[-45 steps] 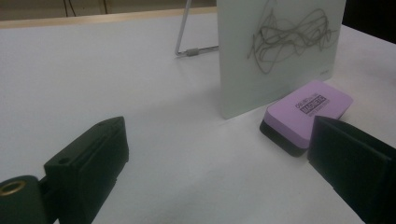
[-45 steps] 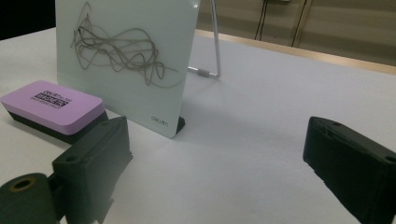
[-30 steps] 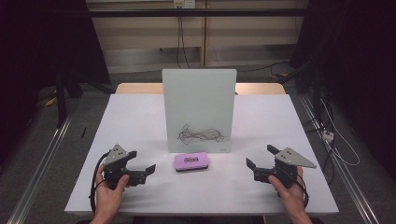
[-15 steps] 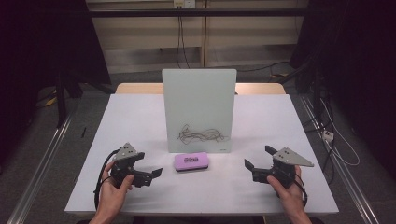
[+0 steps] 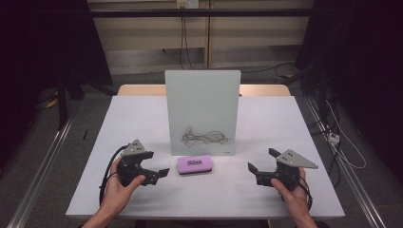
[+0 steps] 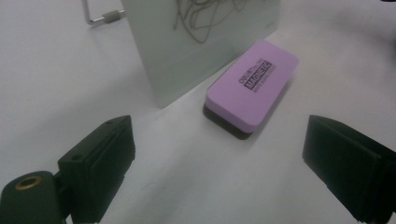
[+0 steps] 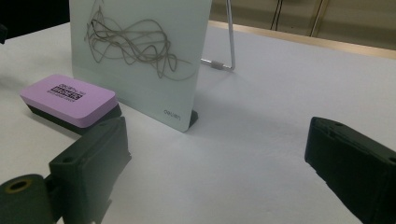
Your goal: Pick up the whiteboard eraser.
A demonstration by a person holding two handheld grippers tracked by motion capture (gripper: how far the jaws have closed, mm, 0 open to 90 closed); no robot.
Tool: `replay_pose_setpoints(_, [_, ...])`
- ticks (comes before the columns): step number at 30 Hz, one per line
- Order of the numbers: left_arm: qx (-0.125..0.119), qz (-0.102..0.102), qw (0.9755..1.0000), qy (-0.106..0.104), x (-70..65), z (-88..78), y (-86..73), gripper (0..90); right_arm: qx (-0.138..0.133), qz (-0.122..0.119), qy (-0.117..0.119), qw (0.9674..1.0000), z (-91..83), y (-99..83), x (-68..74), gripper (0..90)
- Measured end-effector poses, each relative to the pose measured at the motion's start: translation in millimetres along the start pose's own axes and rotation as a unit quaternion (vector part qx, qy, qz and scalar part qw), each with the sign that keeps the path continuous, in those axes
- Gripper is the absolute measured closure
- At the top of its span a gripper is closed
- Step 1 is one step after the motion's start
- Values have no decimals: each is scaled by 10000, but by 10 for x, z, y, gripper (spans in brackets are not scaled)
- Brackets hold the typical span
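Note:
A pink eraser (image 5: 194,165) (image 6: 254,86) (image 7: 67,98) with a black felt base lies flat on the white table (image 5: 142,118), just in front of an upright small whiteboard (image 5: 202,109) (image 6: 205,42) (image 7: 140,46) that bears a dark scribble (image 5: 205,137). My left gripper (image 5: 157,175) (image 6: 219,140) hovers left of the eraser and points at it. Its jaws have just been closing a little but stand wide, with nothing between them. My right gripper (image 5: 262,160) (image 7: 217,135) rests open at the right, a hand's width from the board.
A wire stand (image 7: 224,56) props the whiteboard from behind. The table's front edge (image 5: 204,216) runs just below both hands. Dark floor, rails and cables surround the table.
My left gripper has moved right, toward the eraser, and risen slightly. The right gripper, eraser and board have kept still.

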State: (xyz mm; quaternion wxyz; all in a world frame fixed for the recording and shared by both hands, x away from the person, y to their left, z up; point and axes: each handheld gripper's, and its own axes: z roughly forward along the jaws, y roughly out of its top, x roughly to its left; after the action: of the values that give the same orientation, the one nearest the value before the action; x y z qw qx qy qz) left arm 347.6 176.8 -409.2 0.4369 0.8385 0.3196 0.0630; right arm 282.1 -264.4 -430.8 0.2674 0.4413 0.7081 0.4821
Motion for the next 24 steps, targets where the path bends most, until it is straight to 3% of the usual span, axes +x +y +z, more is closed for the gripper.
replay_pose_setpoints(2, [104, 65, 9999, -4, -12, 22, 67, 88, -3, -5, 12, 10000, -1, 0, 2, 63])
replay_pose_setpoints(5, [11, 105, 9999, 105, -41, 64, 133, 73, 0, -4, 9, 10000, -6, 0, 2, 63])
replay_pose_setpoints(8, [24, 73, 9999, -95, -63, 118, 163, 66, -18, -3, 20, 10000, -19, -5, 4, 63])
replay_pose_setpoints(10, [115, 197, 9997, -88, -103, 165, 194, 68, -21, -15, 12, 10000, -24, -5, 8, 62])
replay_pose_setpoints(12, [219, 302, 9990, -250, -123, 212, 229, 66, -20, -25, 9, 10000, -26, -2, 13, 62])
replay_pose_setpoints(19, [487, 562, 9967, -322, -176, 361, 336, 61, -17, -27, 9, 10000, -15, 1, 13, 62])
replay_pose_setpoints(20, [497, 568, 9962, -441, -170, 386, 346, 60, -12, -18, 6, 10000, -14, 0, 12, 62])
replay_pose_setpoints(23, [588, 658, 9955, -352, -198, 439, 392, 75, -23, -27, 13, 10000, -20, -1, 10, 62])
replay_pose_setpoints(24, [581, 684, 9949, -464, -197, 461, 411, 73, -25, -27, 16, 10000, -21, 0, 11, 62])
